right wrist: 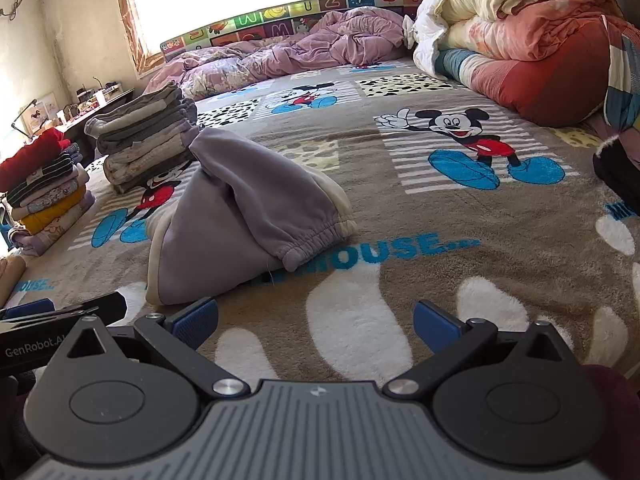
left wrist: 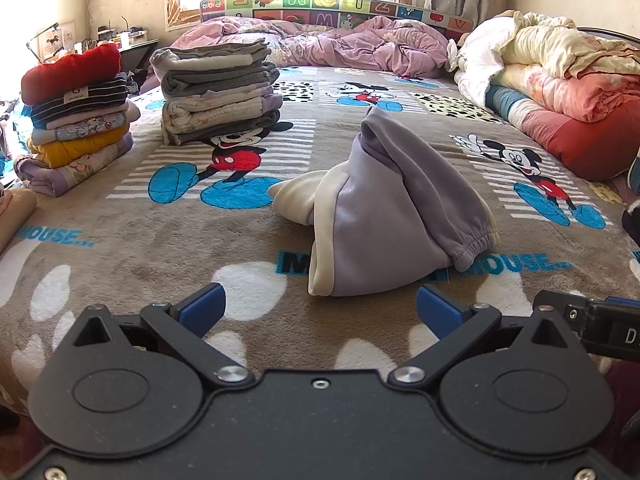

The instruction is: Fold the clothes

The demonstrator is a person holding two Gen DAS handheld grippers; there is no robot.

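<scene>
both grippers gape; purple garment [left wrist: 384, 208] lies bunched, underside hidden.

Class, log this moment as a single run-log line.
left gripper open, empty | right gripper open, empty | lilac garment crumpled on blanket, unfolded | folded stacks behind

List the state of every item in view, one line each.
Left gripper: open, empty, hovering over the blanket.
Right gripper: open, empty.
Purple garment: crumpled in a heap, unfolded, cream lining showing.
Grey stack: folded, piled neatly.
Colourful stack: folded, red piece on top.
Purple duvet: rumpled along the headboard.
Bedding pile: bundled loosely at the bed's edge.
</scene>
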